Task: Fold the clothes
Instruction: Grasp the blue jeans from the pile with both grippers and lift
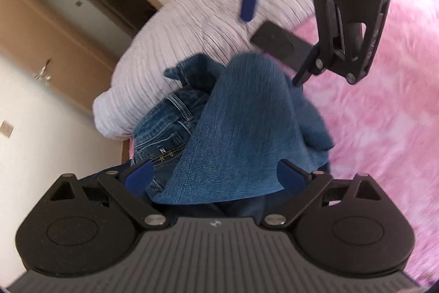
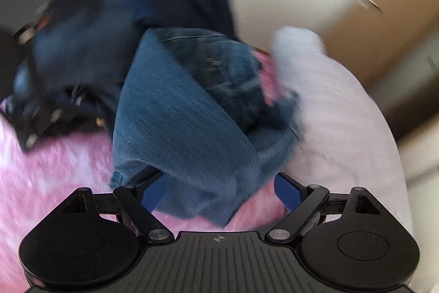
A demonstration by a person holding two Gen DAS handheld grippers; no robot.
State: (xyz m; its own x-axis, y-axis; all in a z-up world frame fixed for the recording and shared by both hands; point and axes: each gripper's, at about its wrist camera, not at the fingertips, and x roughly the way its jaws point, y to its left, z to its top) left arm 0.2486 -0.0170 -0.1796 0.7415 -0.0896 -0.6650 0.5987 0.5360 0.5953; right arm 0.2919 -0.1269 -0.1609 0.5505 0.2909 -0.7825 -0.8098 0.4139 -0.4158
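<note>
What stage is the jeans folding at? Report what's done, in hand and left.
Done: little. The jeans are bunched on the pink blanket beside the striped pillow, with no flat fold visible.
In hand: denim lies between the open fingers of the left gripper and the right gripper; neither is clamped.
Left: spreading the jeans flat and making every fold.

Two handheld grippers face each other: the left gripper (image 1: 216,176) has both blue fingers (image 1: 138,176) spread wide apart, and the right gripper (image 2: 219,192) likewise spreads its fingers (image 2: 288,191)
</note>
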